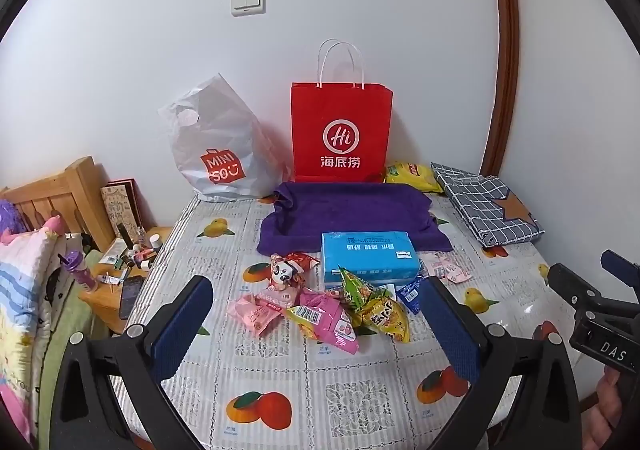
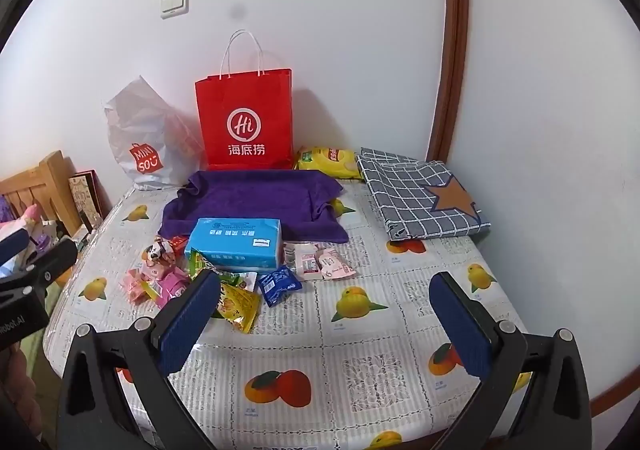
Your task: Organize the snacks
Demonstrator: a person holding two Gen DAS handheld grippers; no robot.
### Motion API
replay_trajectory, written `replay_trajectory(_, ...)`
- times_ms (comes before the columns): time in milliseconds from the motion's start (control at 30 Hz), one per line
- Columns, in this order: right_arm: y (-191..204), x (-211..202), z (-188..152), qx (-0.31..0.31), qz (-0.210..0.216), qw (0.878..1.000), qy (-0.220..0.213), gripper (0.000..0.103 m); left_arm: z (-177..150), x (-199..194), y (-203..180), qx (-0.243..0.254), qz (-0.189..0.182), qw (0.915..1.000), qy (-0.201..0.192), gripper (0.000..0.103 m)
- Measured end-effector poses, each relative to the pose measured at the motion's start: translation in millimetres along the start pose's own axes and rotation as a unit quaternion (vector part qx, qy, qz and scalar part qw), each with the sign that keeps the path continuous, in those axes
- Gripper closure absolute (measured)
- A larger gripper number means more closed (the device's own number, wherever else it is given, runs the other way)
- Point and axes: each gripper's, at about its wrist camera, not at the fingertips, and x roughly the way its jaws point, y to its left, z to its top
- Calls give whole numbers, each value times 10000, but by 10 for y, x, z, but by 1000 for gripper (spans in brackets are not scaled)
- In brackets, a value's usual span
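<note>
Both grippers over the near edge of the table, holding nothing: left gripper jaws wide apart, right gripper jaws wide apart too. Right one shows at the right edge of the left wrist view, left one at the left edge of the right wrist view

Table has a fruit-print cover. Snack pile sits mid-table, loose heap just past the left gripper: pink packets, a yellow packet, a green packet, a panda-print packet. A dark blue packet lies just right of the heap, pale pink sachets a bit further right

Blue tissue pack right behind the heap, its near edge touching the snacks, its far edge overlapping the purple towel

Back row against the wall: white MINISO plastic bag on the left, red paper bag upright in the middle, yellow snack bag beside it, folded grey checked cloth with an orange star at far right
</note>
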Motion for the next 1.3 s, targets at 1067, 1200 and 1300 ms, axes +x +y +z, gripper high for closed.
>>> replay_trajectory(1067, -98, -37, -49, 221, 24, 9997, -34, 0, -6, -65, 33, -80, 31, 10000, -43, 0)
replay_trajectory(1200, -86, -45, -53, 220, 17, 9997, -41, 0, -10, -62, 25, -91, 32, 9999, -35, 0)
replay_trajectory(1300, -83, -46, -52, 221, 17, 9997, -42, 0, -8, -68, 28, -108, 28, 9999, -23, 0)
